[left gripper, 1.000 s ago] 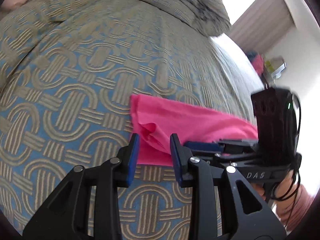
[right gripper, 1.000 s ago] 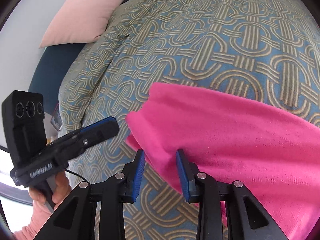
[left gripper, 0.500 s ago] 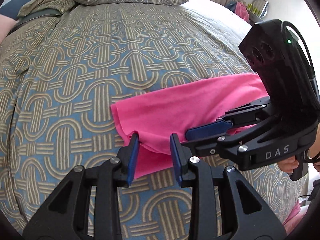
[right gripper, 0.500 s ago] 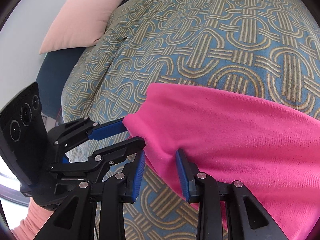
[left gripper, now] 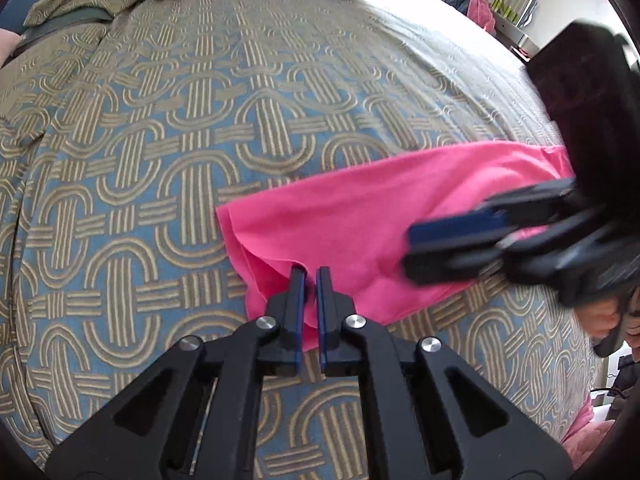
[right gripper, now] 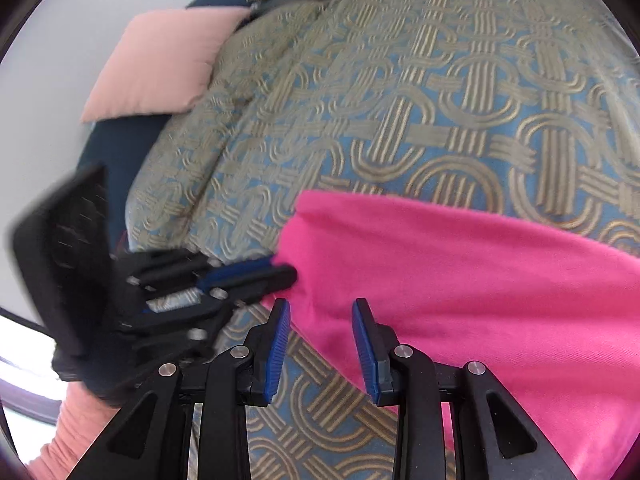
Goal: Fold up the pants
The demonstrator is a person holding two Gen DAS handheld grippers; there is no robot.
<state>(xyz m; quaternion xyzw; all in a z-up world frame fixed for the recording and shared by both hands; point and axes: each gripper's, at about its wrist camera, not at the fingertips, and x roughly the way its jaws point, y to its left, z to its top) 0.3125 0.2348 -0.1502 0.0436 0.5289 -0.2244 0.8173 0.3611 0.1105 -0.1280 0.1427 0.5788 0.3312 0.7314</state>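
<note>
The patterned bedspread (left gripper: pixel 168 168) gives me a flat folding surface. On it lie the pink pants (left gripper: pixel 360 216), spread crosswise near the front edge. My left gripper (left gripper: pixel 311 276) has just been closing and now pinches the near corner, ready to lift. My right gripper (right gripper: pixel 320 320) stands partly open over the adjoining edge, gripping nothing.

No readable text, label, brand or number in either view. Light strip on left gripper (right gripper: pixel 280 276) body is blurred, lettering illegible.
</note>
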